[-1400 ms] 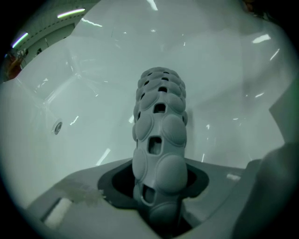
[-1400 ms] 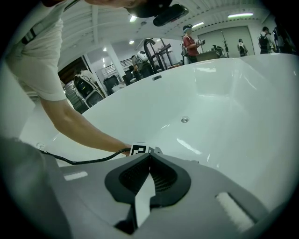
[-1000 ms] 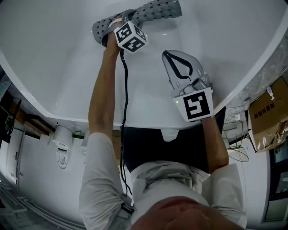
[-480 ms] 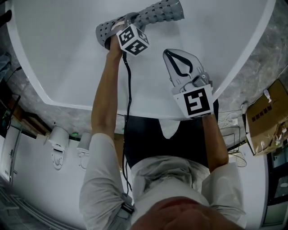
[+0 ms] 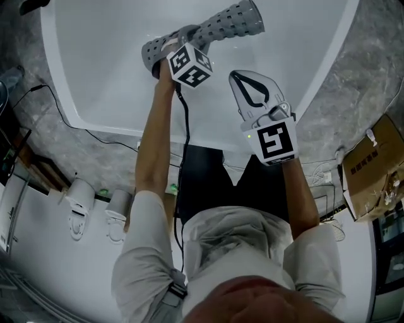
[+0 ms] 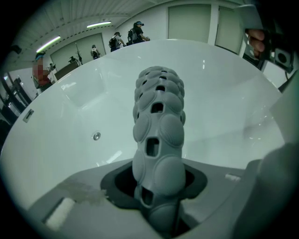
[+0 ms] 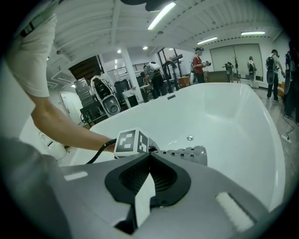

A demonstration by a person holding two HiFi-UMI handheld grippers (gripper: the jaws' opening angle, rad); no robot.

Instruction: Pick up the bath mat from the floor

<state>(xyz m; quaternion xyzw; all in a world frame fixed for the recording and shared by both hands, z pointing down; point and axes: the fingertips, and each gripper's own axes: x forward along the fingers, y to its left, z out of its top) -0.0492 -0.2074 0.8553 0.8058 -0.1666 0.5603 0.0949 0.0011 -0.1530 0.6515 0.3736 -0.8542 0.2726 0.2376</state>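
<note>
The left gripper (image 5: pixel 178 39) clamps the grey perforated rolled rubber bath mat (image 5: pixel 227 19) over the white bathtub (image 5: pixel 101 76). The right gripper (image 5: pixel 235 76) is closed and empty. That floppy roll could slip free or unroll.

Premises present as a large open test hall: white bathtub (image 5: pixel 95 63) in stone-look surround (image 5: pixel 356 94), ceiling strip lights (image 7: pixel 161 15), stacked equipment (image 7: pixel 105 100), standing people (image 7: pixel 198 63).

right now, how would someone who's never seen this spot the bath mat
Find the big white tub. Over it, the left gripper has its jaws shut on the mat. It's the only grey, bumpy strip full of holes there.
</note>
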